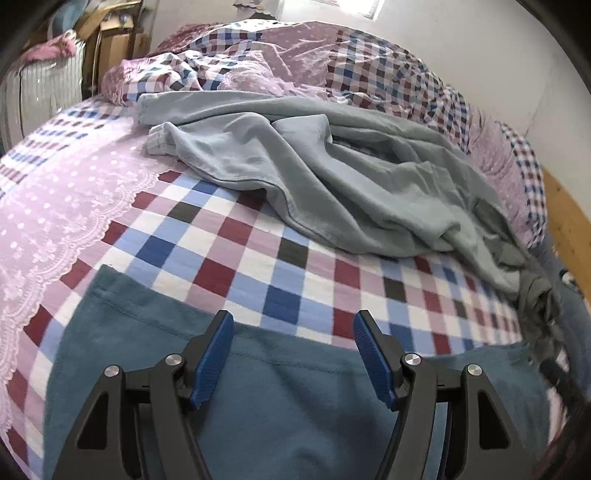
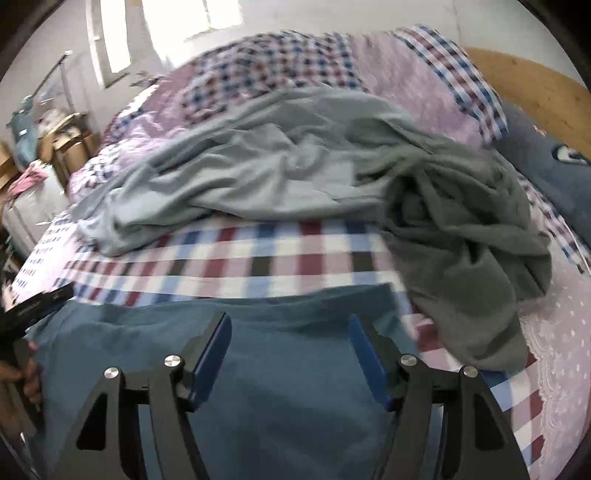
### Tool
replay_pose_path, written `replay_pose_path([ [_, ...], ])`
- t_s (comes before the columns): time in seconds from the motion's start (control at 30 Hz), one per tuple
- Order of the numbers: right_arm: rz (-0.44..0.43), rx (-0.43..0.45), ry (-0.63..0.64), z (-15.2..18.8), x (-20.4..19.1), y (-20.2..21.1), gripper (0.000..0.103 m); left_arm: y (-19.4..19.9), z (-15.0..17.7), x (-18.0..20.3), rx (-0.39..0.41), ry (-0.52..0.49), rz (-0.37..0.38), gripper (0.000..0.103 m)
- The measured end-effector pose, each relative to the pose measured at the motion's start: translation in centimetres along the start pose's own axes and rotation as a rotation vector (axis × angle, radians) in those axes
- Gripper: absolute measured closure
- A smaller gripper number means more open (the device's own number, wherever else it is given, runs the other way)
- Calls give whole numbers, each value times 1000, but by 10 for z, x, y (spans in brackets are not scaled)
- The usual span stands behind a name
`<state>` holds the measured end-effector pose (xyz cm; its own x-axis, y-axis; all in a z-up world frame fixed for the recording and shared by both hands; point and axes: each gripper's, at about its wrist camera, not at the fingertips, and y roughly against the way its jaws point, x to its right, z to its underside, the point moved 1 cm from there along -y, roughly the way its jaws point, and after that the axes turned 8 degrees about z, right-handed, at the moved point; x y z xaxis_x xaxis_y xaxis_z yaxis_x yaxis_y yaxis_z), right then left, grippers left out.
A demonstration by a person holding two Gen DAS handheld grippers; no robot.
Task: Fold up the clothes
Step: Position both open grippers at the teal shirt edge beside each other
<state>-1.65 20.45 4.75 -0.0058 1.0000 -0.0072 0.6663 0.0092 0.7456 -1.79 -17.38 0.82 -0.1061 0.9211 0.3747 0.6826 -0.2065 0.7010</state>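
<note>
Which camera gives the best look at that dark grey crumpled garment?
The right wrist view: the dark grey garment lies there almost whole, heaped beside the light grey clothes. The left wrist view catches only a blurred scrap at its right edge.

Teal garment (image 1: 295,398); pale grey-blue garment (image 1: 332,177); checked red-blue-white bedsheet (image 1: 229,236); blue-padded tongs (image 1: 293,358).

Bed (image 1: 258,236) with checked red, blue, white cover and lilac lace-patterned panels fills view. White plaster wall (image 1: 461,40) behind bed. Bright window (image 2: 207,18) above bed's far side, daylight washing wall. Yellow wooden headboard (image 2: 535,85) at bed's right end. Brown cardboard boxes (image 2: 70,140) beyond bed's left end; white ribbed bin (image 1: 44,96) beside them.
</note>
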Motion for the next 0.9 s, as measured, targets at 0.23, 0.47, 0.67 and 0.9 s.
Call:
replay_pose_path([
  [0.23,-26,62,137,-8,-13,-6,33,-4,3,0,-4,-19,-4,29],
  [0.47,-82,-45,241,0,-37,-43,33,-10,8,10,-18,-84,-34,19],
  [0.67,9,-94,115,-5,-9,-67,33,-11,9,9,-16,-79,-26,18],
  [0.9,108,-95,88,-7,-2,-69,29,-13,10,9,-14,-86,-17,15],
])
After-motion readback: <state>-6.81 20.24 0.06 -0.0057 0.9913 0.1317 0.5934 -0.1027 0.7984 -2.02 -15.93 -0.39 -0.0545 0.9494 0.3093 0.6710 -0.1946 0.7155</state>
